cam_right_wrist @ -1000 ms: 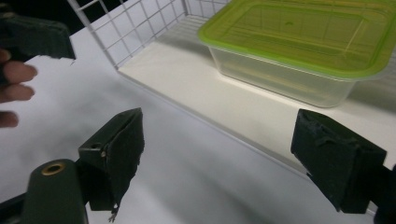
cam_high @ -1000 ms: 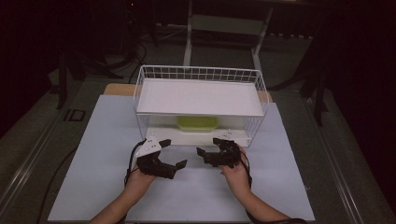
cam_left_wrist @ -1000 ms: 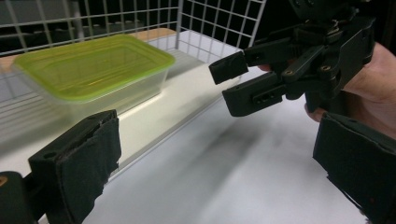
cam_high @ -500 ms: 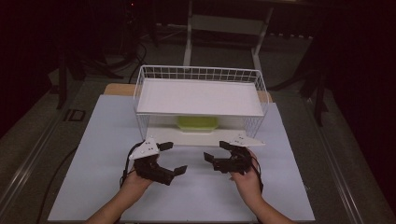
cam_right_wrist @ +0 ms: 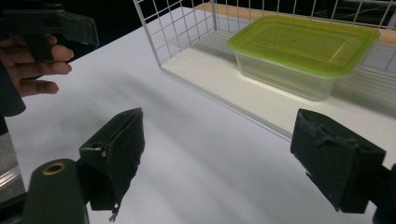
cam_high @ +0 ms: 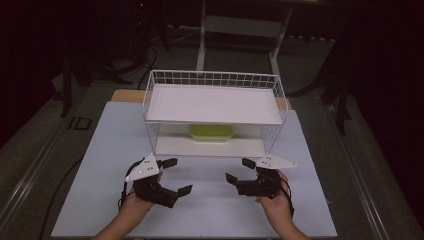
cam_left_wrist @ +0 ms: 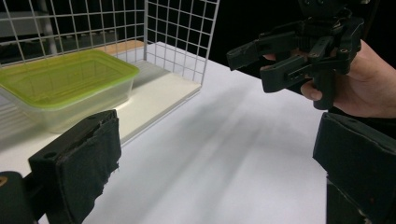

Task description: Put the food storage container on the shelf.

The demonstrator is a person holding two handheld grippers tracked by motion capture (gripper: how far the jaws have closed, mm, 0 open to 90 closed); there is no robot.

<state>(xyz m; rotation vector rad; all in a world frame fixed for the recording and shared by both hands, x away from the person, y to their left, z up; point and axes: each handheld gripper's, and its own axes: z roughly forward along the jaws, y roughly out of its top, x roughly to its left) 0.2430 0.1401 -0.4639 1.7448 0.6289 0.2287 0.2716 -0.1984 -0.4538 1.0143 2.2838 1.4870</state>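
A clear container with a green lid (cam_high: pixel 211 133) sits on the lower shelf of a white wire rack (cam_high: pixel 214 104). My left gripper (cam_high: pixel 177 176) is held above the white table in front of the rack, open and holding nothing. My right gripper (cam_high: pixel 239 170) faces it from the right, also open and holding nothing. In the left gripper view the container (cam_left_wrist: pixel 65 86) lies ahead on the left beyond my open left gripper (cam_left_wrist: pixel 219 177), with the right gripper (cam_left_wrist: pixel 299 51) in a hand at the upper right. In the right gripper view the container (cam_right_wrist: pixel 303 53) sits past my open right gripper (cam_right_wrist: pixel 229 158).
The rack has a bare white upper shelf (cam_high: pixel 215 102) and wire mesh side walls (cam_left_wrist: pixel 180 35). The white table surface (cam_high: pixel 210 210) stretches in front of the rack. Dark floor and metal stand legs (cam_high: pixel 202 45) lie beyond the table.
Both hands have drawn apart from each other and slightly back toward the person. Both grippers stay open and empty.
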